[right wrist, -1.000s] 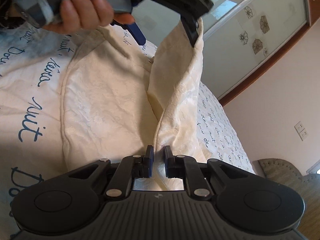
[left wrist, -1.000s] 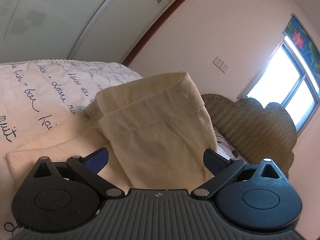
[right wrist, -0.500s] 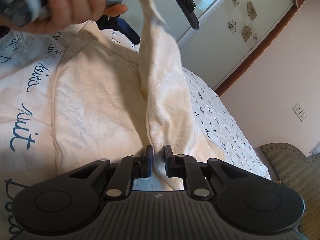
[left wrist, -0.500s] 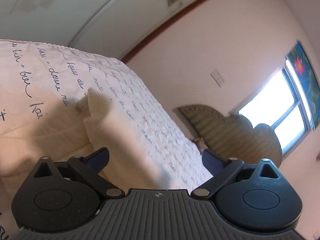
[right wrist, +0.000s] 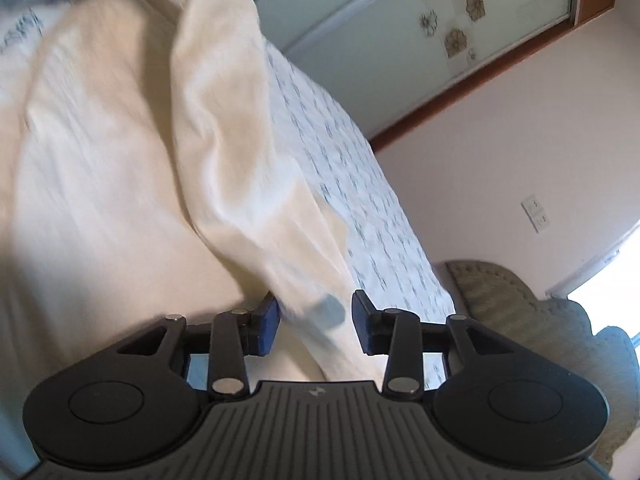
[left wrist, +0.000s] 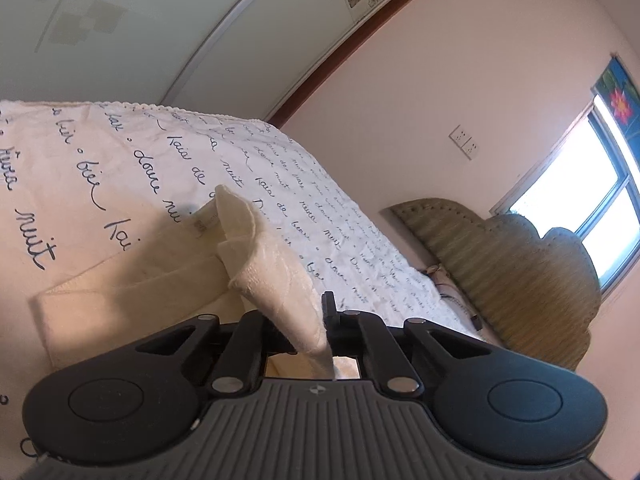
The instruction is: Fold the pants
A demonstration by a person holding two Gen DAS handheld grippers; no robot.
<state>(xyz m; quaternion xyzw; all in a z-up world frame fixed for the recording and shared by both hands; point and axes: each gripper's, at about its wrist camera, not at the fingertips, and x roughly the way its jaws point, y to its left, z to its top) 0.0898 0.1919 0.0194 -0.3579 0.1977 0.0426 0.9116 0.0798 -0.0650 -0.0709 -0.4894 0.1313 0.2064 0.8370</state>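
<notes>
1. Left gripper [left wrist: 320, 320] is clamped tight on a raised fold of the cream pants [left wrist: 276, 276], the cloth rising straight ahead from between its jaws.
2. Right gripper [right wrist: 316, 324] has just been opening; its blue pads [right wrist: 267, 325] stand apart, with the pants [right wrist: 224, 128] lying loose between them.
3. The rest of the pants spreads left of both claws across the script-printed bedspread [left wrist: 120, 160].
4. A padded headboard [left wrist: 512, 280] sits off to the right.
</notes>
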